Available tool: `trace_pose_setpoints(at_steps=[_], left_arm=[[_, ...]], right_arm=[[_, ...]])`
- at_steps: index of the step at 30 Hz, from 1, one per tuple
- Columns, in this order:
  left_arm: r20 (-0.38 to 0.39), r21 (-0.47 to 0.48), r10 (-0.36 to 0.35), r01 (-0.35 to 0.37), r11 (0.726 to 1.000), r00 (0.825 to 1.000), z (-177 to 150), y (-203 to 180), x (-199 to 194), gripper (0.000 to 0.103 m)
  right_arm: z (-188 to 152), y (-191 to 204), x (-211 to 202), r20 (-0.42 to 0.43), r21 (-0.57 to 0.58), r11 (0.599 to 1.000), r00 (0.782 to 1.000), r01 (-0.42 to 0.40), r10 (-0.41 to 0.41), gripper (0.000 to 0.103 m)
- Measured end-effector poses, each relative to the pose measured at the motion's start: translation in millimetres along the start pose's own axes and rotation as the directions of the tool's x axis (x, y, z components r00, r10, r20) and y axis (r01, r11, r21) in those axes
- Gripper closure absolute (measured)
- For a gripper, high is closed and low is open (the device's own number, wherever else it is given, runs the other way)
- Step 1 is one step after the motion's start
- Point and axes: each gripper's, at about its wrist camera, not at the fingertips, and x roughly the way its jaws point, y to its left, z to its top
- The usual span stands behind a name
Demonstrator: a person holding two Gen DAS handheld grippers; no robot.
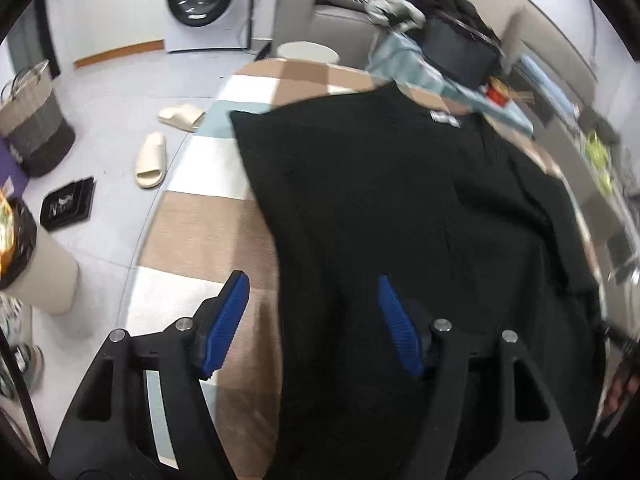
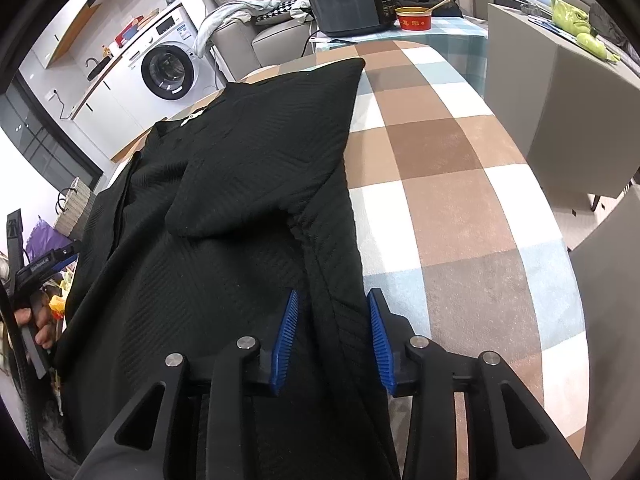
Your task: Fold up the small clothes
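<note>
Black garment (image 1: pixel 400 208) spread flat on checked tablecloth (image 1: pixel 192 232). Left gripper (image 1: pixel 316 320) agape, gripping nothing, cloth edge between its pads. Right gripper (image 2: pixel 332 336) half-open astride the hem at 6 o'clock, pads clear.

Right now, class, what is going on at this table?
A person is folding a black garment on a checked tablecloth, holding tongs in each hand. One sleeve lies folded across the body of the garment. The left tongs stand open over its left edge, gripping nothing. The right tongs straddle its right edge, the cloth between the blue pads but apparently not pinched.
</note>
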Motion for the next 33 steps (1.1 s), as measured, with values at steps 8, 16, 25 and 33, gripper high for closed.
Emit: trace_pose_setpoints(at_steps=[8,16,25,33], left_arm=[[0.025,0.002,0.034,-0.035,0.999,0.999,1.8,2.7,10.6,0.095],[0.025,-0.025,0.066,-0.065,0.998,0.998,4.6,12.3,9.2,0.095],[0.069,-0.022,0.075,-0.073,0.997,0.995,-37.0,14.9,-49.3,0.063],[0.131,-0.070,0.104,-0.095,0.993,0.986,-101.3,21.9,-108.0,0.051]], right_arm=[[-3.0,16.3,3.6,0.013,-0.133,0.988,0.997,0.081,-0.080,0.090],[15.3,-14.3,9.0,0.040,-0.024,0.995,0.995,0.096,-0.095,0.095],[-16.9,-15.3,-16.4,-0.001,-0.011,0.999,0.999,0.046,-0.046,0.064],[-71.5,0.8,-56.5,0.042,-0.087,0.995,0.999,0.038,-0.034,0.058]])
